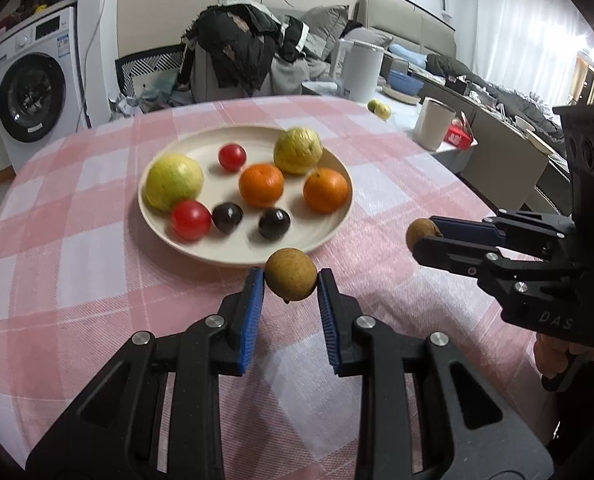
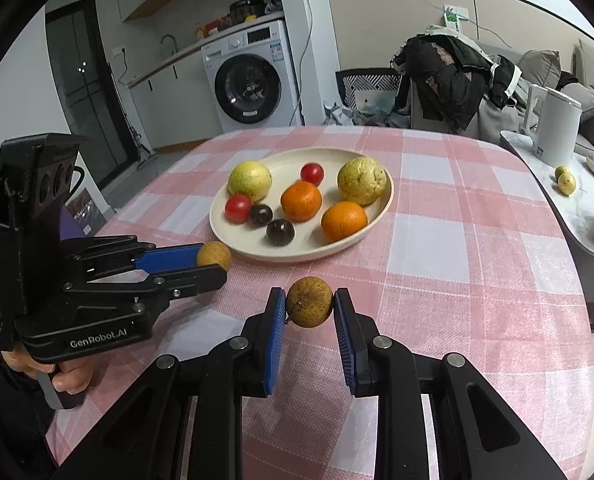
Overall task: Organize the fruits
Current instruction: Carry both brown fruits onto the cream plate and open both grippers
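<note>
The left hand-held gripper (image 1: 291, 280) is closed on a small brown fruit (image 1: 291, 274), which is pinched between its blue pads (image 1: 254, 312) and held above the table (image 1: 97, 240), just short of the plate's near rim. The right hand-held gripper (image 2: 309, 303) is likewise clamped on a second brown fruit (image 2: 309, 302), held over the checked cloth in front of the plate. Each gripper is also seen from the side in the other's view, with its fruit at the fingertips. The table is covered by a pink and white checked cloth (image 2: 437, 240). On it, a cream plate (image 1: 201, 248) is set near the middle. Within the plate, the largest pieces are two yellow-green fruits (image 1: 173, 182), one at the left edge and one at the far side (image 1: 297, 151). Two oranges (image 1: 262, 185) are placed side by side near the centre and right (image 1: 325, 190). Two red tomatoes (image 1: 190, 220) are seen, one near the front left and one further back (image 1: 232, 157). Two dark round fruits (image 1: 227, 218) are lying close together at the front of the plate, the second (image 1: 274, 223) just to the right.
</note>
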`<state>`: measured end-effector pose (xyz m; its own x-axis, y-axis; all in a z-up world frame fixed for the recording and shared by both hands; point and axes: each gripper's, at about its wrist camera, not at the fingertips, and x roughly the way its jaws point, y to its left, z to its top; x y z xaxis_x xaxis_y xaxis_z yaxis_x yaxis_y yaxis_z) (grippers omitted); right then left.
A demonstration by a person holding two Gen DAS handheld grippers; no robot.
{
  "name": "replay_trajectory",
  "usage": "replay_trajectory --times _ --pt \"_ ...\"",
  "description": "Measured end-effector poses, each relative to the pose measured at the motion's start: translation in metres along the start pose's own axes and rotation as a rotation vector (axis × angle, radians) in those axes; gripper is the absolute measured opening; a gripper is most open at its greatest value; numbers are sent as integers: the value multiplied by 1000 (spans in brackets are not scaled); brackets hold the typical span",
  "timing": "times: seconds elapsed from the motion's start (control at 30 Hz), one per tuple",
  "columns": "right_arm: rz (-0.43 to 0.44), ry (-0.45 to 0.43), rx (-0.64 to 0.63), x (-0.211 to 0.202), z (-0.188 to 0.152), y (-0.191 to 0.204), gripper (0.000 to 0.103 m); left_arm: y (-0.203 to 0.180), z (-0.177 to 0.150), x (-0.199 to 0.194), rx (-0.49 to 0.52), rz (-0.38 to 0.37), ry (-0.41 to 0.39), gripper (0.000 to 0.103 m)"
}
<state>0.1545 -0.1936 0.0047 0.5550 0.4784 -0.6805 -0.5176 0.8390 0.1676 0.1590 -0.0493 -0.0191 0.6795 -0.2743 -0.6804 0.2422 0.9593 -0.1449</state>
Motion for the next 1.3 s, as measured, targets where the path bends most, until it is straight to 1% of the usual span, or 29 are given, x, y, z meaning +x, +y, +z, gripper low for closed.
replay_trajectory --times 0.27,0.53,0.77,1.0,1.3 --pt "4 -69 18 -9 12 -1 25 16 16 -10 -4 48 -40 25" --pt "4 -96 17 -2 28 -1 25 21 25 -6 -17 50 -49 25" --pt "14 -77 1 13 37 3 25 26 31 6 -5 62 -40 25" --pt "22 -34 0 35 37 4 25 27 29 23 4 69 -19 25" --pt "15 -17 7 49 39 0 25 28 25 31 3 80 -15 25"
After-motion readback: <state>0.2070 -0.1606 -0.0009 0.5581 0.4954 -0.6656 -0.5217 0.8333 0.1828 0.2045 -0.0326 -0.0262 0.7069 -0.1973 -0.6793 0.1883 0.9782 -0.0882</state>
